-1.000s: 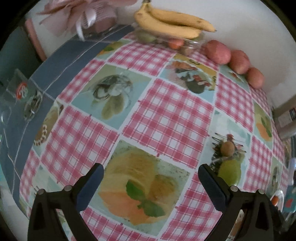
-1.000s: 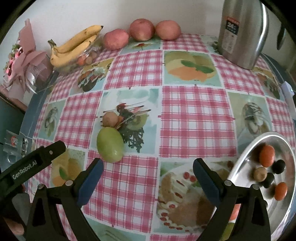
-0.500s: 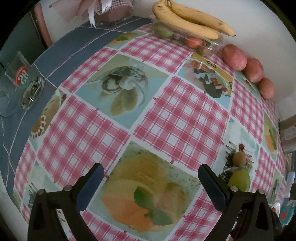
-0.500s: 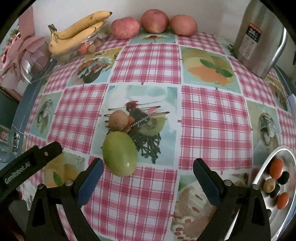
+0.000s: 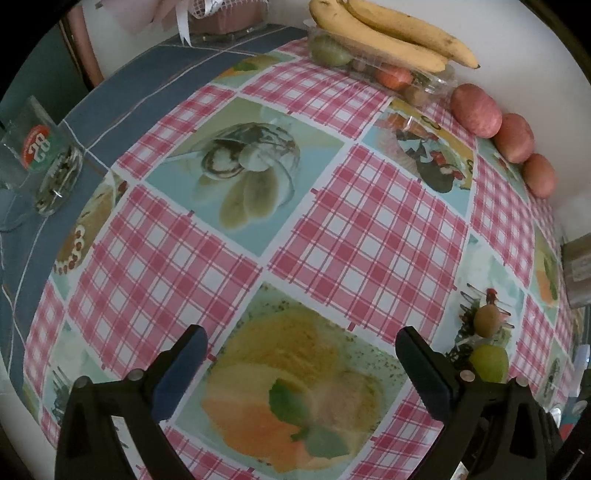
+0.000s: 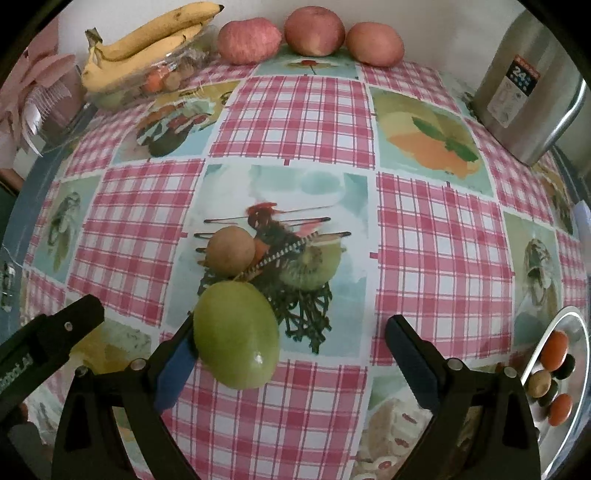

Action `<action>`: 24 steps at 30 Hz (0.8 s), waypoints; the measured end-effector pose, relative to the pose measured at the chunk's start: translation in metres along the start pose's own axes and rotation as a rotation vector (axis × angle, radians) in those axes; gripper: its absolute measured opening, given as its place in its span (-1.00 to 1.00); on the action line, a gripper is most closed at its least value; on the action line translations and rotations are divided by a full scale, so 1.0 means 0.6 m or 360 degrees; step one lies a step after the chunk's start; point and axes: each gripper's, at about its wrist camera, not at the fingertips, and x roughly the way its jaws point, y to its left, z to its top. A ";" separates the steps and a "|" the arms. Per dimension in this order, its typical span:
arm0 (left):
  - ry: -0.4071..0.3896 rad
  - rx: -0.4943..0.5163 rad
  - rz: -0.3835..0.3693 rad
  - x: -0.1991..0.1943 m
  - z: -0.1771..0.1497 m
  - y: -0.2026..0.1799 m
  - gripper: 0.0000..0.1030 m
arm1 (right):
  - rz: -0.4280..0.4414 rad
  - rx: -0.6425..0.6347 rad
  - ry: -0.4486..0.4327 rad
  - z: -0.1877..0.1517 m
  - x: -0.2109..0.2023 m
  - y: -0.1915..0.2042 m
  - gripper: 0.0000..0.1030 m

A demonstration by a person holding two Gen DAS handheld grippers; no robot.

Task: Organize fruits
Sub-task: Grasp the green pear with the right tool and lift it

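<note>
Checked pink and white oilcloth (image 6: 436, 236) with printed dessert pictures covers the table in both views, and a white wall stands behind it.

From the right wrist camera, the right gripper (image 6: 291, 347) is spread wide and grasps nothing. A green fruit (image 6: 236, 336), maybe a green mango, lies on the cloth against the inner side of the left finger, at about 7 o'clock from the centre of the view. A small brown round fruit (image 6: 231, 251) sits just beyond it, close to it or touching. At 12 o'clock three red apples (image 6: 314, 27) stand in a row along the wall. At 10 o'clock bananas (image 6: 144, 48) rest on a clear plastic box (image 6: 155, 83) with small fruits inside. Only this view shows the steel thermos pot (image 6: 528, 85) at 2 o'clock and the metal plate (image 6: 576, 369) at 4 o'clock, which holds small orange, dark and brown fruits and is cut by the frame. The tip of the left gripper (image 6: 55, 332) enters at 8 o'clock.

From the left wrist camera, the left gripper (image 5: 301, 365) is also wide open and empty, over a printed orange dessert. The green fruit (image 5: 489, 362) and the brown fruit (image 5: 487, 319) appear small at 4 o'clock, the green one partly hidden behind the right finger. Only this view shows the blue cloth (image 5: 147, 88) at 10 o'clock and a clear packet with a red label (image 5: 37, 155) at 9 o'clock; its contents are hard to make out. A pink wrapped object (image 5: 229, 18) at 11 o'clock is cut off.
</note>
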 end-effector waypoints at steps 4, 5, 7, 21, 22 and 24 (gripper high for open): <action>-0.0004 0.0005 0.0010 0.004 0.002 0.001 1.00 | -0.0019 0.0006 0.0010 0.002 0.001 0.006 0.89; -0.0005 0.0004 0.0008 0.003 0.001 0.002 1.00 | -0.0019 0.0019 0.0014 0.004 0.002 0.005 0.90; -0.0007 0.0003 0.0005 0.001 0.000 0.003 1.00 | -0.0027 0.0048 0.0019 0.000 0.003 0.003 0.95; -0.0010 0.0006 -0.0012 -0.003 0.000 0.001 1.00 | 0.0006 -0.0074 -0.0094 -0.018 -0.020 0.005 0.39; -0.0010 0.0012 -0.0017 -0.004 -0.001 0.000 1.00 | 0.0017 -0.0106 -0.0094 -0.019 -0.023 0.010 0.29; -0.0012 0.0022 -0.0027 -0.008 0.000 -0.004 1.00 | 0.0022 -0.0132 -0.0089 -0.021 -0.025 0.015 0.07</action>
